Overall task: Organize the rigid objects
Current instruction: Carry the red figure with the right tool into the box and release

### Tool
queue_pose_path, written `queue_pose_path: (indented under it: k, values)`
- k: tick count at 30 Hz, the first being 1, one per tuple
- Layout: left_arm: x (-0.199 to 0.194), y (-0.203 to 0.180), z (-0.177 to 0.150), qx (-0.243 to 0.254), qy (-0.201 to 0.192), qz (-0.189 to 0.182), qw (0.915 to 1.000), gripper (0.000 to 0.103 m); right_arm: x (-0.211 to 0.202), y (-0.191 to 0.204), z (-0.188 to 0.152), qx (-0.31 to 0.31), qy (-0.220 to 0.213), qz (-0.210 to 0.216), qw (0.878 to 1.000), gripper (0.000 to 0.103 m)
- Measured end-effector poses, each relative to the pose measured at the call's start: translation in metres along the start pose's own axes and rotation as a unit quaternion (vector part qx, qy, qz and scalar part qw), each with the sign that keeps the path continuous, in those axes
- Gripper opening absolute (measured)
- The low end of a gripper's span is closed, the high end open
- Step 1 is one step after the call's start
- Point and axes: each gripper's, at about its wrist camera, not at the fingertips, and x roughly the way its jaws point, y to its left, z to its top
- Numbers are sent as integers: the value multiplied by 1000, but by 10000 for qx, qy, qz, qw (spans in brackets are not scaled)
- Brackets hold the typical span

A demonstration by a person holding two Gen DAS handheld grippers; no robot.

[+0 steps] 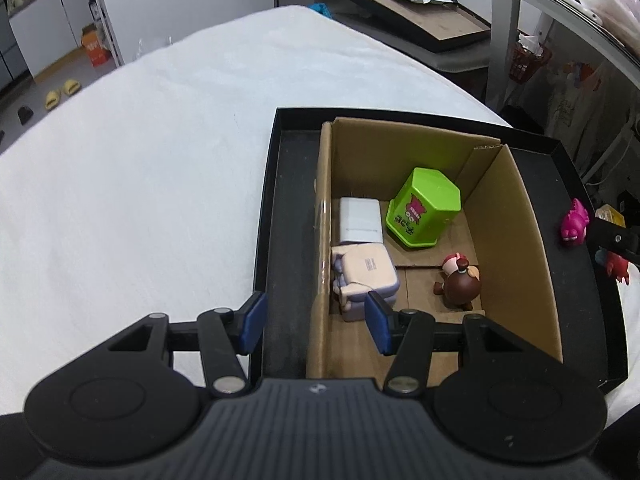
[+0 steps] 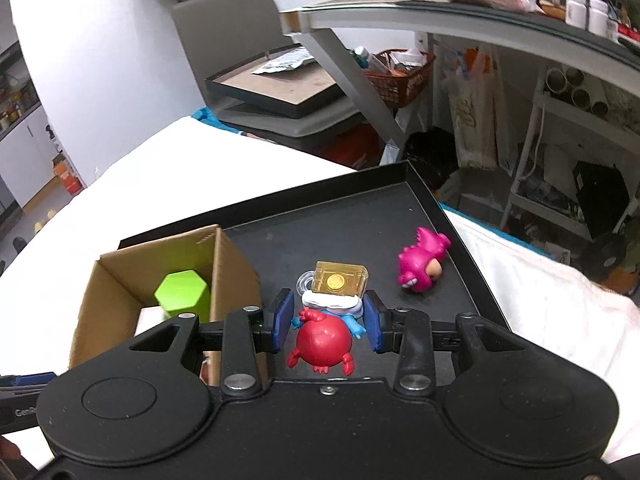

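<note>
Red round crab-like toy figure between blue pads of right gripper, on black tray beside brown cardboard box.
Jaws apart, flanking without a visible grip; left gripper wide open, empty, over box's near-left wall.

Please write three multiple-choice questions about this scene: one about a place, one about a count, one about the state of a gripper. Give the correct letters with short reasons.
1. Where is the green container?
A. inside the cardboard box
B. on the white cloth
C. beside the pink dinosaur

2. How many things lie in the box?
A. two
B. four
C. six

3. The left gripper is
A. open, holding nothing
B. shut on the bear figure
C. out of view

Key: 1 A, box walls surround it; 2 B, the container, the bear, a white block, a pale case; 3 A, blue pads apart.
</note>
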Motion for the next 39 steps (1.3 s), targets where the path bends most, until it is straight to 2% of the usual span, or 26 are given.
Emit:
queue_pose_path:
  k: [9,19,27,39]
  values:
    - [2,11,0,-174,1,-235,9996,52,-8,34,5,-470,-66,134,9988,37]
    - [4,18,0,-268,-11,-533,9982,41,-6,75,7,-1112,-7,329,9933,37]
    - [9,23,0,-360,119,-759,9964,11,0,97,7,-1423,52,289,9894,37]
    - [11,32,-1,-551,146,-979,9936,12,18,128,-7,-1680,402,431,9840,38]
